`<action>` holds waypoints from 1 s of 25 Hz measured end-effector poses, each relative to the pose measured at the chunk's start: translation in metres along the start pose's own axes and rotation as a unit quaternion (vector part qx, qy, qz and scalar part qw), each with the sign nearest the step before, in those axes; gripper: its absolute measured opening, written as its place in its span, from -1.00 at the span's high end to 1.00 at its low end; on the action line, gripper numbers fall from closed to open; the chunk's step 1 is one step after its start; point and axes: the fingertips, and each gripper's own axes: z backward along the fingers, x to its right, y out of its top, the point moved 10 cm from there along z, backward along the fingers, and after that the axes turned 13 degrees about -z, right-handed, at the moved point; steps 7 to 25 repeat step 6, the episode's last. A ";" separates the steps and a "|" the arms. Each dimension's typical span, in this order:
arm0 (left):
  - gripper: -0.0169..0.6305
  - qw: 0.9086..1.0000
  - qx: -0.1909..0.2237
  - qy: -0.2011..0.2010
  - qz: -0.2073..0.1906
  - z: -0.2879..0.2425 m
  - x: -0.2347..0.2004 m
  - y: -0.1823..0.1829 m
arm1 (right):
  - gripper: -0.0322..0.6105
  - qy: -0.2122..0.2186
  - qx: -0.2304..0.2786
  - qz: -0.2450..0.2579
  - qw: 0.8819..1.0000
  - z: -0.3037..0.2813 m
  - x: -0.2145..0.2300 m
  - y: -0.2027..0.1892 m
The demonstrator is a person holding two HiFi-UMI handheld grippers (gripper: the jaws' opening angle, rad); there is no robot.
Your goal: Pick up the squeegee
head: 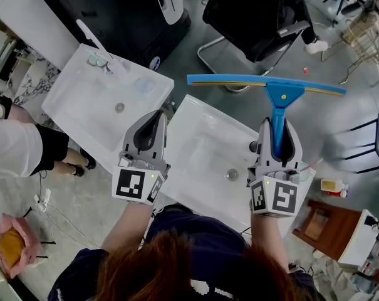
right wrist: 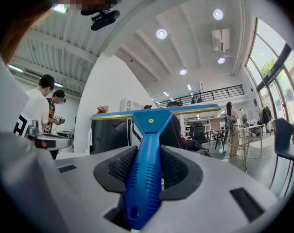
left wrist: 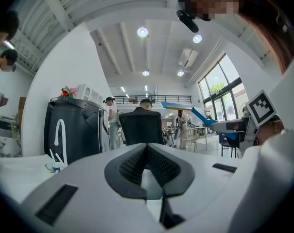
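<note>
The squeegee [head: 277, 93] has a blue handle and a long blue and yellow blade. My right gripper [head: 278, 142] is shut on the handle and holds it level above the right white sink [head: 195, 137], the blade crosswise at the far end. In the right gripper view the ribbed handle [right wrist: 147, 178] lies pinched between both pads, the blade [right wrist: 156, 111] beyond them. My left gripper [head: 153, 129] hovers beside it at the same height, shut with nothing in it. In the left gripper view its pads [left wrist: 137, 165] meet, and the squeegee [left wrist: 195, 111] shows off to the right.
A second white sink [head: 83, 99] at the left carries a small cup [head: 99, 60] near its back edge. A black office chair [head: 258, 11] and a black cabinet [head: 114, 11] stand behind the sinks. A person in white [head: 17, 146] is at the left.
</note>
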 end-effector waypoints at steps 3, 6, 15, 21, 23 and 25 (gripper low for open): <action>0.89 1.000 0.000 -0.001 0.000 0.002 0.001 0.000 | 0.41 0.001 0.003 -0.001 1.000 0.002 -0.001 0.001; 0.89 1.000 0.000 -0.002 0.000 0.003 0.002 -0.001 | 0.41 0.001 0.006 -0.001 1.000 0.003 -0.002 0.002; 0.89 1.000 0.000 -0.002 0.000 0.003 0.002 -0.001 | 0.41 0.001 0.006 -0.001 1.000 0.003 -0.002 0.002; 0.89 1.000 0.000 -0.002 0.000 0.003 0.002 -0.001 | 0.41 0.001 0.006 -0.001 1.000 0.003 -0.002 0.002; 0.89 1.000 0.000 -0.002 0.000 0.003 0.002 -0.001 | 0.41 0.001 0.006 -0.001 1.000 0.003 -0.002 0.002; 0.89 1.000 0.000 -0.002 0.000 0.003 0.002 -0.001 | 0.41 0.001 0.006 -0.001 1.000 0.003 -0.002 0.002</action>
